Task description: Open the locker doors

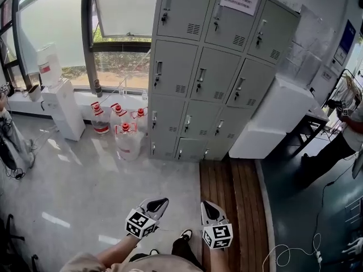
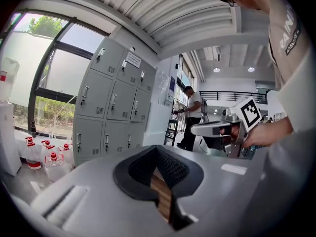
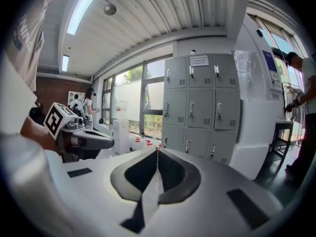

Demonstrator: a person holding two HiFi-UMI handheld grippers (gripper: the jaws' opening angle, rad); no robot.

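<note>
The grey locker bank (image 1: 218,75) stands against the far wall, three columns wide, and every door is closed with its handle latched. It also shows in the left gripper view as the lockers (image 2: 112,107) and in the right gripper view as the lockers (image 3: 200,107). My left gripper (image 1: 159,202) and right gripper (image 1: 210,208) are held low, close to my body and well short of the lockers. Both are shut with nothing between their jaws. Each gripper view shows its own closed tip: the left gripper (image 2: 157,150) and the right gripper (image 3: 157,152).
Several water bottles with red caps (image 1: 120,126) stand on the floor left of the lockers, beside a white water dispenser (image 1: 61,103). A white cabinet (image 1: 272,118) abuts the lockers' right side. A wooden strip (image 1: 229,203) runs along the floor. A person (image 1: 340,135) stands at the right.
</note>
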